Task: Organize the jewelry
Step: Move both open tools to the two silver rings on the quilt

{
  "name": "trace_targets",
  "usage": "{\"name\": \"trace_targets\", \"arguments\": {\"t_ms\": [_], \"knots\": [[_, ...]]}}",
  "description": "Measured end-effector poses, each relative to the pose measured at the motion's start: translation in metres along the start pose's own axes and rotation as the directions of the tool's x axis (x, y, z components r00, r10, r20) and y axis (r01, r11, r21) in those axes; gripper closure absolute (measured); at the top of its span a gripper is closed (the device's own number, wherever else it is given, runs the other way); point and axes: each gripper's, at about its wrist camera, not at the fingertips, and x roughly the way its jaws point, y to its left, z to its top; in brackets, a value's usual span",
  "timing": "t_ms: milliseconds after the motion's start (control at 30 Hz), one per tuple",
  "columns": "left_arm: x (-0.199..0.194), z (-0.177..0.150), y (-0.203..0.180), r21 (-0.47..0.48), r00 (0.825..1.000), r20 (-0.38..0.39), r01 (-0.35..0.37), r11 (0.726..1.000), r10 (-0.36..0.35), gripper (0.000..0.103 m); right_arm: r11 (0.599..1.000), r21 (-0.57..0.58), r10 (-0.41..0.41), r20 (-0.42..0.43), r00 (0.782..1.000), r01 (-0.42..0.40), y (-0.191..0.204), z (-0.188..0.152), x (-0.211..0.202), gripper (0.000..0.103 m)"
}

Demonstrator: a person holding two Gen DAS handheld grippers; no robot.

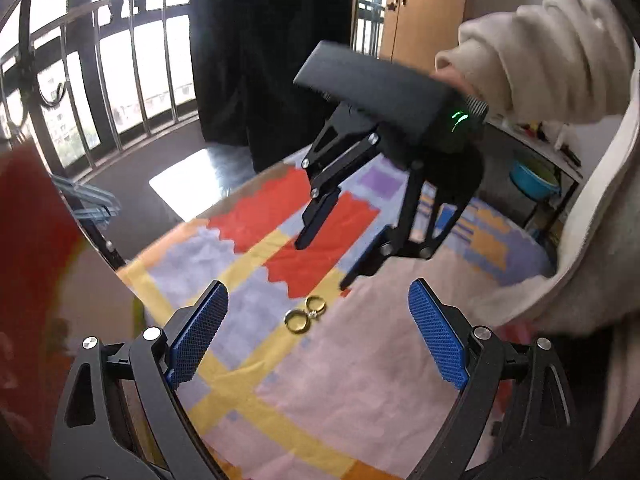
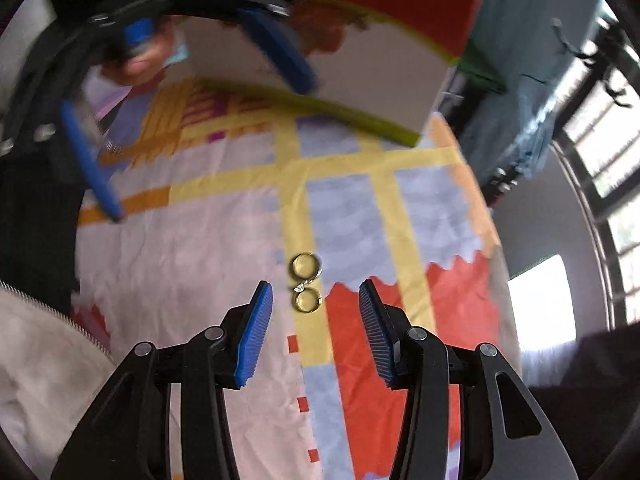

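Two gold rings lie touching on the patterned tablecloth (image 1: 360, 360). In the left wrist view the larger ring (image 1: 297, 321) is nearer and the smaller ring (image 1: 315, 305) with a small stone is behind it. My left gripper (image 1: 320, 312) is open above them, empty. My right gripper (image 1: 320, 264) hangs open just beyond the rings. In the right wrist view the rings (image 2: 307, 265) (image 2: 307, 301) lie just ahead of the open right gripper (image 2: 316, 292), and the left gripper (image 2: 200, 140) is open beyond, blurred.
A box with red and white faces and a green edge (image 2: 360, 76) stands on the cloth (image 2: 180, 260) past the rings, also at the left of the left wrist view (image 1: 32, 260). Balcony railing (image 1: 100, 80) and table edge lie beyond.
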Motion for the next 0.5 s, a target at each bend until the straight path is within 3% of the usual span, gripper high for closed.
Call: {"name": "trace_targets", "arguments": {"t_ms": [267,500], "knots": [[0.04,-0.021,0.026,-0.061,0.999,-0.029,-0.026,0.998,0.025,0.026,0.997,-0.06,0.053,-0.044,0.998,-0.056,-0.003,-0.005,0.037,0.061],[0.058,-0.036,0.011,0.093,0.997,-0.067,-0.033,0.995,0.039,0.034,0.994,-0.068,0.078,-0.047,0.996,-0.081,-0.003,-0.003,0.044,0.061]]}}
